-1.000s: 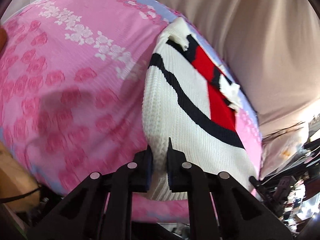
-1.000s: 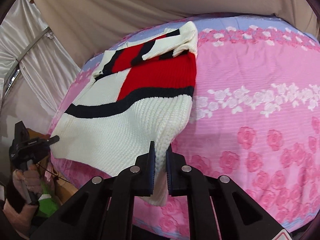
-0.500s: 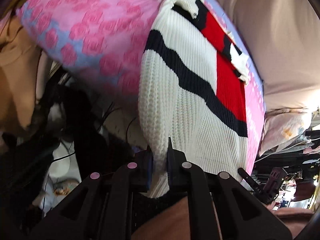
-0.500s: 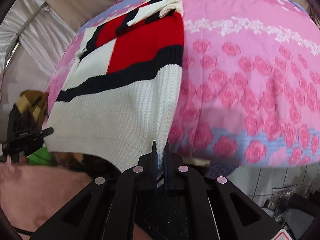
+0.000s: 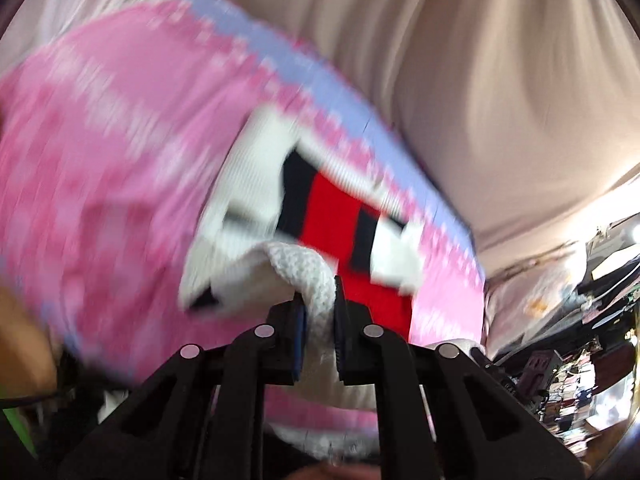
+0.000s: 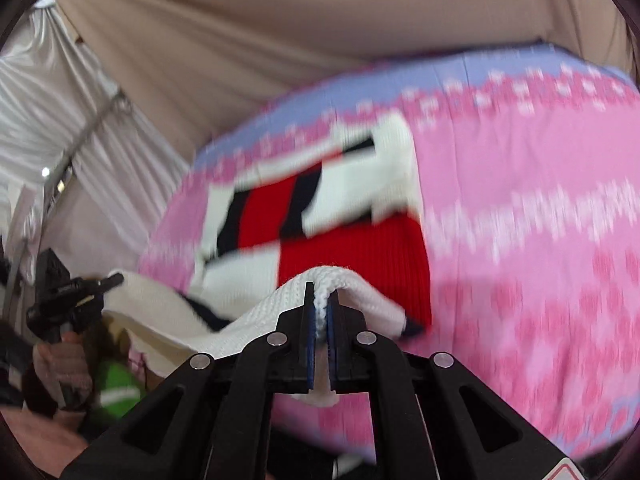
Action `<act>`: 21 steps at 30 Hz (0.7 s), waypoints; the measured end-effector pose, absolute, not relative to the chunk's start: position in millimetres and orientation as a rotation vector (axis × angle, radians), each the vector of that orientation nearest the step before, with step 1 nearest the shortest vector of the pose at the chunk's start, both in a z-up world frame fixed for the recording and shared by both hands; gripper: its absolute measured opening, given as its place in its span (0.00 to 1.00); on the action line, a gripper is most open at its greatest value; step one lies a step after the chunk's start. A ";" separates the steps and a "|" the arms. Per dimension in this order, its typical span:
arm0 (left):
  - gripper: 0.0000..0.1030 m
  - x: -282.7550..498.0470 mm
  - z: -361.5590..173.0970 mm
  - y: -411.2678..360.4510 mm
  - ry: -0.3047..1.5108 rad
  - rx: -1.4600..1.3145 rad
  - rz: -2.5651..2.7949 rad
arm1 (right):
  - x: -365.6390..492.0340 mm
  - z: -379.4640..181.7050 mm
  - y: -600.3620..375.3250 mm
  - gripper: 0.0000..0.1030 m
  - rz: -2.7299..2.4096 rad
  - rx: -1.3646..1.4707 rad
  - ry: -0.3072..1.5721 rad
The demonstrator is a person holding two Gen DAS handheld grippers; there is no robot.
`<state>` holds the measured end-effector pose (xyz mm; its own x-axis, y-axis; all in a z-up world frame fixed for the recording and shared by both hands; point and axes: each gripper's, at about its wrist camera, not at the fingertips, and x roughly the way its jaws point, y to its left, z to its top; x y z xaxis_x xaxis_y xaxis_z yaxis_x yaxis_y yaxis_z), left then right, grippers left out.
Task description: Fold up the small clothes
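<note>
Left gripper [image 5: 319, 300] pinching sweater [image 5: 340, 216] hem; right gripper [image 6: 321, 304] likewise

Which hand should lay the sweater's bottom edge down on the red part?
Probably both together. The left gripper and right gripper each pinch the sweater's white hem, lifted over its red chest. If one leads, the right looks better centred.

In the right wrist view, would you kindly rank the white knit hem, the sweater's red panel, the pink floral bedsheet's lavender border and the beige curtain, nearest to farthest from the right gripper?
1. White knit hem: clamped in the right gripper.
2. Red panel: just beyond, centre.
3. Lavender border: bed's far edge, upper right.
4. Beige curtain: backdrop, top.
</note>
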<state>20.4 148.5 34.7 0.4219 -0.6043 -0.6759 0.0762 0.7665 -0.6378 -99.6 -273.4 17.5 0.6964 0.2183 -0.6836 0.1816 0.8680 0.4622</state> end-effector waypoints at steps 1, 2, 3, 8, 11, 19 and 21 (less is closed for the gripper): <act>0.10 44.7 41.0 141.2 1.035 -0.555 -0.456 | -80.1 20.0 -280.4 0.04 0.007 0.524 0.790; 0.10 62.6 43.2 135.9 1.023 -0.541 -0.451 | -57.4 21.5 -287.5 0.04 -0.021 0.509 0.769; 0.10 81.3 43.7 130.5 1.016 -0.527 -0.435 | -35.0 19.4 -295.2 0.04 -0.045 0.504 0.756; 0.12 190.3 2.7 99.5 1.062 -0.497 -0.360 | 64.4 -27.0 -323.6 0.05 -0.113 0.524 0.797; 0.16 236.5 -48.3 76.6 1.165 -0.423 -0.248 | 105.8 -74.8 -336.4 0.09 -0.219 0.566 0.923; 0.22 223.1 -54.2 88.8 1.092 -0.426 -0.279 | 70.6 -56.1 -328.8 0.44 -0.238 0.562 0.797; 0.21 227.8 -60.4 85.2 1.116 -0.434 -0.273 | 77.1 -65.6 -331.0 0.44 -0.218 0.594 0.821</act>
